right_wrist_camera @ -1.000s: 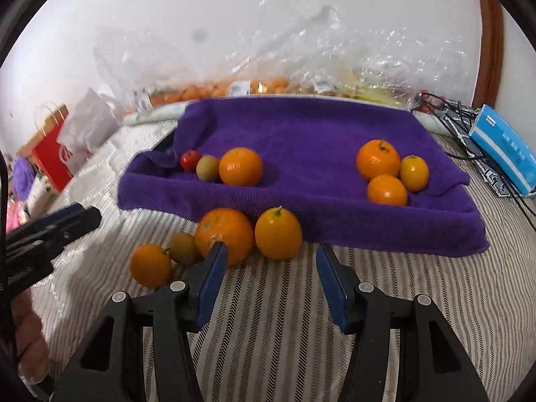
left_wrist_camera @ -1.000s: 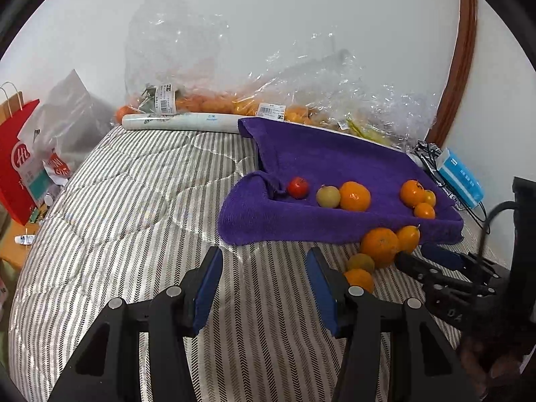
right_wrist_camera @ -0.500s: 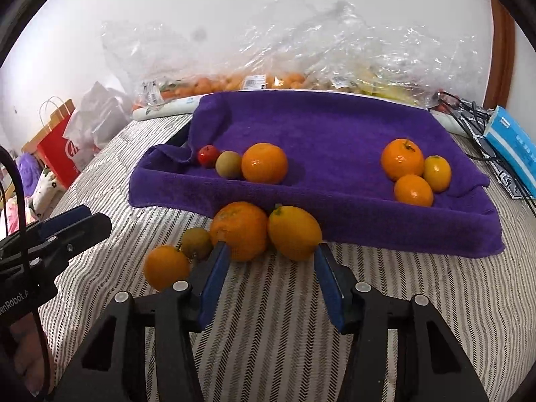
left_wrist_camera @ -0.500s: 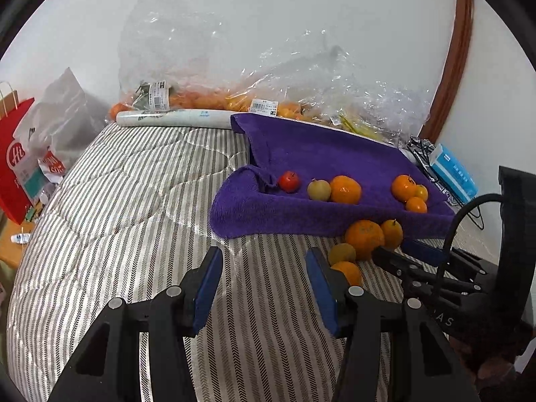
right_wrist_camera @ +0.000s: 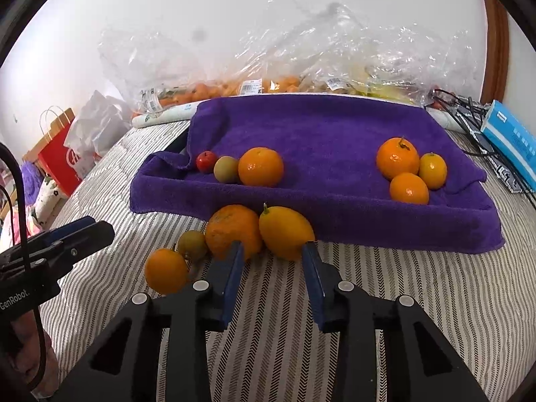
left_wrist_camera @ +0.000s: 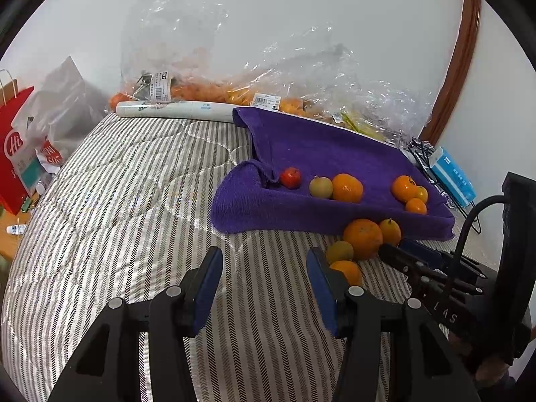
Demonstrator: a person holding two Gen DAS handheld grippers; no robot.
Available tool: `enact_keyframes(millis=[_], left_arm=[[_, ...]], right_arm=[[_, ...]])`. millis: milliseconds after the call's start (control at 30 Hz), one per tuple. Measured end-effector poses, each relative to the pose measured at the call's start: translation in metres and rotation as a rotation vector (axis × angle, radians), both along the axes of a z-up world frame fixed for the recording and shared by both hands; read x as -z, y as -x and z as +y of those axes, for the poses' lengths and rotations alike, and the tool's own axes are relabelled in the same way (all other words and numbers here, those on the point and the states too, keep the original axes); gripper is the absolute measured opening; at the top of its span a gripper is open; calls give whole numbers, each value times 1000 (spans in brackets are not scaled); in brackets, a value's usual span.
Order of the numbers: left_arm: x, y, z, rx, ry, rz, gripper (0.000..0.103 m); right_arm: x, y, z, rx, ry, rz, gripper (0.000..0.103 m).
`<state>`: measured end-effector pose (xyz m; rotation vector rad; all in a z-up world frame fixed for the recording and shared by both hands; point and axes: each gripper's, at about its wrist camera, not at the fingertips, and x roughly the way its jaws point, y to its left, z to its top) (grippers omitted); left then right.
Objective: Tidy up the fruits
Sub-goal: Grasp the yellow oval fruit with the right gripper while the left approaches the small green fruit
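- Purple towel (right_wrist_camera: 321, 134): plush terry cloth spread on the bed (left_wrist_camera: 117, 201), its near and left edges rolled up into a shallow tray-like rim.
- Left group on the towel: a small red fruit (right_wrist_camera: 206, 161), a dull green-yellow round fruit (right_wrist_camera: 226, 169) and a glossy orange (right_wrist_camera: 260, 166), touching in a row.
- Right group on the towel: a stemmed orange (right_wrist_camera: 397, 158), a smaller orange (right_wrist_camera: 409, 188) and a yellow oval citrus (right_wrist_camera: 433, 171), clustered together.
- Loose fruit on the bed, just before the towel's near edge: a yellow lemon-shaped fruit (right_wrist_camera: 286, 232), a large dimpled orange (right_wrist_camera: 232, 231), a small brownish-green fruit (right_wrist_camera: 192, 245) and a small orange (right_wrist_camera: 165, 270).
- Clear crinkled plastic bags (right_wrist_camera: 301, 67) against the wall hold more orange fruit, with printed labels visible.
- Right gripper (right_wrist_camera: 272, 256): blue-padded fingers (right_wrist_camera: 234, 268) closing around the lemon-shaped fruit; the right pad reaches its lower right side, the left pad sits between it and the large orange. Whether the pads already press cannot be told.
- Left gripper (left_wrist_camera: 264, 278): fingers (left_wrist_camera: 207, 281) moderately apart over bare bedcover, holding nothing; the small orange lies just beside its right finger.
- Bed cover: quilted fabric with grey and white herringbone stripes.
- Periphery: a white roll (left_wrist_camera: 174, 111) by the bags, a red paper bag (left_wrist_camera: 15, 140) and a blue box (right_wrist_camera: 512, 140).
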<state>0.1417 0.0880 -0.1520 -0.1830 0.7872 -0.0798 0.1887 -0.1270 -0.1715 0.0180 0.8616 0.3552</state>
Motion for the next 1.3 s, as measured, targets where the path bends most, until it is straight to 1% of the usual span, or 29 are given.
enact_keyframes(millis=[100, 267, 333, 467, 500, 567, 600, 667, 800, 900, 933, 1033, 1067, 1167, 1267, 1300], left_arm=[[2, -2, 1, -4, 0, 10, 50], [4, -4, 4, -25, -2, 19, 50], [6, -5, 7, -38, 1, 28, 50], [10, -9, 14, -63, 24, 52, 50], [11, -9, 15, -66, 27, 56, 50], [13, -10, 16, -77, 27, 66, 50], [14, -11, 17, -85, 25, 71, 50], [16, -13, 20, -97, 28, 78, 50], [18, -15, 27, -114, 57, 81, 50], [20, -16, 31, -127, 76, 85, 50], [21, -17, 32, -129, 77, 87, 50], [22, -19, 31, -135, 70, 84, 50], [21, -19, 31, -134, 68, 81, 50], [20, -19, 28, -118, 60, 69, 50], [19, -19, 23, -92, 53, 56, 50], [19, -19, 21, -75, 60, 53, 50]], right_arm=[[4, -3, 6, -19, 25, 24, 52], [8, -3, 15, -37, 74, 36, 54], [7, -2, 15, -39, 76, 31, 52], [7, -2, 12, -28, 66, 29, 40], [6, -2, 10, -23, 63, 27, 35], [6, -2, 7, -20, 43, 26, 29], [6, -2, 5, -22, 30, 29, 27], [6, -2, 4, -25, 22, 33, 26], [7, -3, 6, -42, 21, 39, 28], [6, -5, 1, -32, 16, 32, 28], [5, -6, -1, -22, 28, 26, 29], [4, -12, -4, -29, 45, 10, 37], [4, -14, -4, -32, 47, 11, 42], [5, -22, 1, -63, 67, 4, 51], [9, -30, 9, -94, 73, 25, 51], [12, -34, 11, -106, 73, 45, 48]])
